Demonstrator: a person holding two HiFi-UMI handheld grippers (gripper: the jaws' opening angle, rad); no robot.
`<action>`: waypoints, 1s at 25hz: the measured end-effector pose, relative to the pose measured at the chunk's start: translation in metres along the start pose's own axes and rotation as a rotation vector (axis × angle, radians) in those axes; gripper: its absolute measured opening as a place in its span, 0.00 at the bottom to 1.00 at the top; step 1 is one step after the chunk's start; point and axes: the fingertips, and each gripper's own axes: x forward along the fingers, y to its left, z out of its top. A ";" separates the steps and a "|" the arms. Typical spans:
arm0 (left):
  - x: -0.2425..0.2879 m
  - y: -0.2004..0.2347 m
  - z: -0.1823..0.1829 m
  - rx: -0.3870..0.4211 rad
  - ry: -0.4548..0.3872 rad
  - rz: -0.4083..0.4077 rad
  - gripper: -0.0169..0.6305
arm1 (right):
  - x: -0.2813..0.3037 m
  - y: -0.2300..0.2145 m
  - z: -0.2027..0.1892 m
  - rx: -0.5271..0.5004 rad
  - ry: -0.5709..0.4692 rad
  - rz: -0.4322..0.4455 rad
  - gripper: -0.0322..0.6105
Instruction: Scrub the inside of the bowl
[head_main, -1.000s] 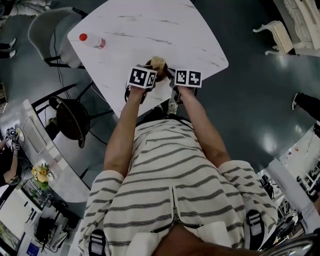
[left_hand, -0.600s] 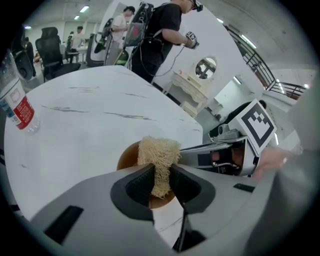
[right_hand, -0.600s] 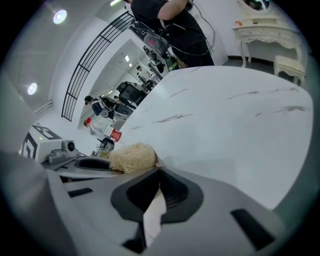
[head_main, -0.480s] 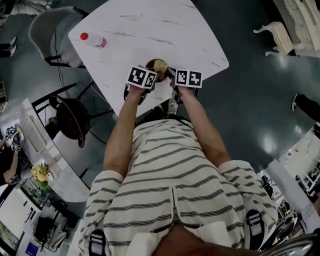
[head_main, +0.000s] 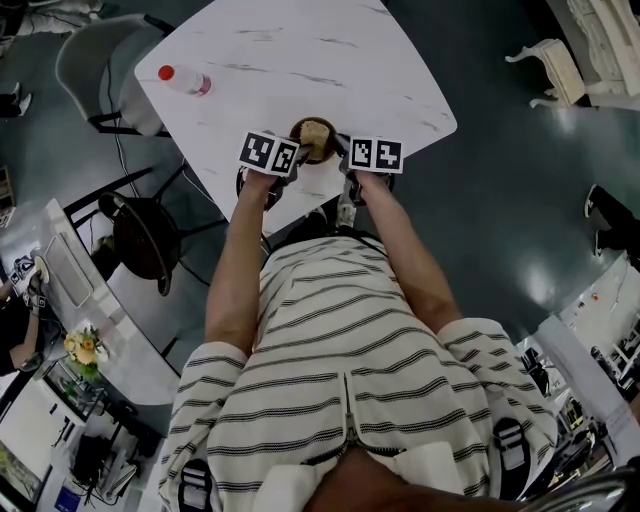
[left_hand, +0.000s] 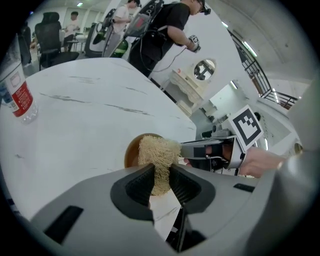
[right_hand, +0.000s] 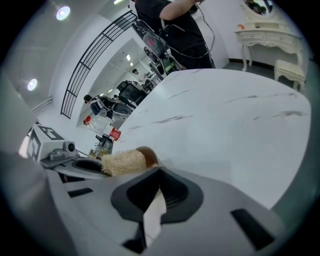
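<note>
- Bowl (head_main: 301, 151): brown and round, it sits upright with its mouth facing up on the white tabletop (head_main: 300, 60), close to the near edge by the person.
- Scrubber (left_hand: 157, 152): a pale, fibrous pad. Its long axis runs straight out from the left gripper's jaws, and its far end lies over the bowl's mouth.
- Left gripper (left_hand: 161, 176): it pinches the near end of the scrubber between its jaws and slants down at the bowl from the bowl's left side.
- Right gripper (right_hand: 159, 171): its jaws are pressed together, with the tips right at the bowl's right rim. Whether they nip the rim cannot be made out.
- Bottle (head_main: 185, 81): clear with a red cap, it lies near the tabletop's far left corner, well apart from the bowl.
</note>
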 end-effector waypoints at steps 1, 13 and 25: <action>-0.001 0.001 0.001 -0.010 -0.007 -0.002 0.17 | 0.000 0.000 0.000 -0.001 -0.001 0.000 0.08; -0.006 0.015 0.013 -0.083 -0.099 0.044 0.17 | -0.003 0.004 -0.002 -0.001 0.001 0.000 0.08; 0.007 -0.007 0.019 -0.058 -0.106 -0.020 0.17 | -0.006 0.004 0.001 0.006 -0.011 0.002 0.08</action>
